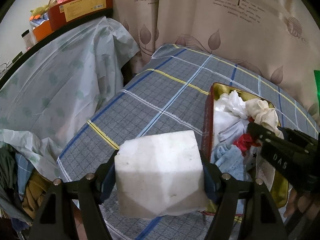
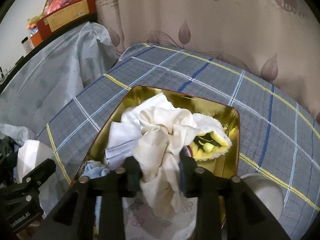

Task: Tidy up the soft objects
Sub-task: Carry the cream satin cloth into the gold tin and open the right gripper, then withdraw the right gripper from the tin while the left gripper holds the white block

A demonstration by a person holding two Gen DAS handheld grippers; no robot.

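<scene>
A white foam block (image 1: pixel 160 170) sits between the fingers of my left gripper (image 1: pixel 158 164), which is shut on it, above the checked cloth just left of the tin. The red tin (image 1: pixel 206 124) with a gold inside (image 2: pixel 238 124) holds several soft things: a blue towel (image 1: pixel 228 158), white cloths (image 2: pixel 124 138), a red scrap (image 1: pixel 245 141) and a yellow-lined piece (image 2: pixel 210 146). My right gripper (image 2: pixel 160 166) hangs over the tin's near side. A cream cloth (image 2: pixel 160 140) lies loosely between its parted fingers and rests on the pile.
The table wears a grey checked cloth (image 1: pixel 160 92) and backs onto a leaf-print curtain (image 1: pixel 220 30). Plastic-covered furniture (image 1: pixel 60 80) stands on the left with a red box (image 1: pixel 80 6) on top. A white rounded object (image 2: pixel 268 192) sits right of the tin. Clothes are heaped at lower left (image 1: pixel 24 180).
</scene>
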